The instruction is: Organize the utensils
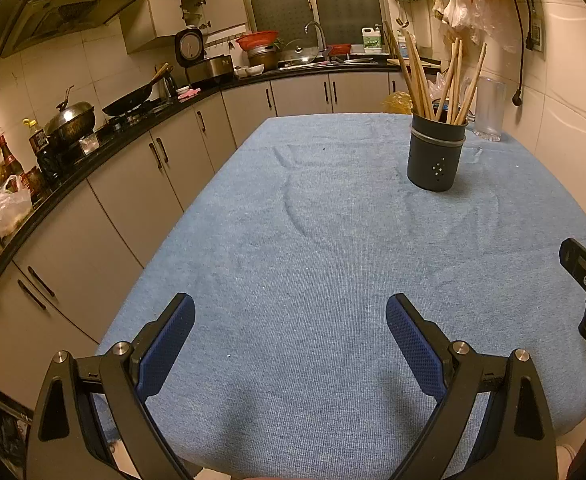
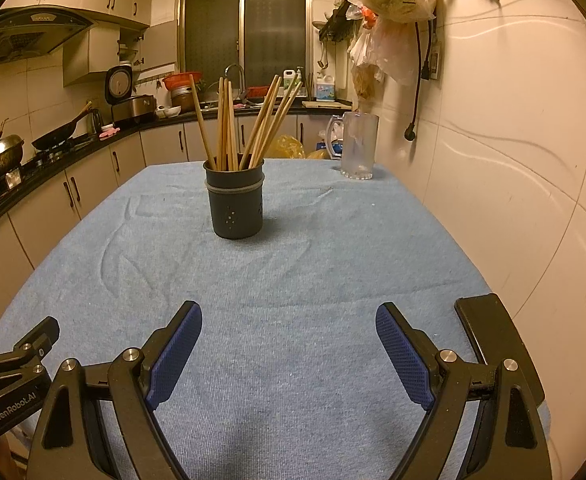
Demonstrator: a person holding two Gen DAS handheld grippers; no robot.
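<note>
A blue cloth (image 2: pixel 293 280) is covering the table, lying mostly flat with a few shallow creases showing near the middle. A clear plastic jug (image 2: pixel 358 146) is standing upright at the far right corner, close to the tiled wall (image 2: pixel 513 160). Plastic bags (image 2: pixel 389 20) are hanging high on that wall, and a black cord with a plug (image 2: pixel 411 134) is dangling beside them. Along the left, a dark countertop (image 1: pixel 133 132) is running over pale cabinets (image 1: pixel 125 192), carrying a wok (image 1: pixel 129 102), a lidded pot (image 1: pixel 71 118) and bottles (image 1: pixel 11 160). A range hood (image 1: pixel 69 4) is hanging above them, and a faucet (image 1: pixel 315 34) is standing at the back under the dark window (image 2: pixel 245 24).
</note>
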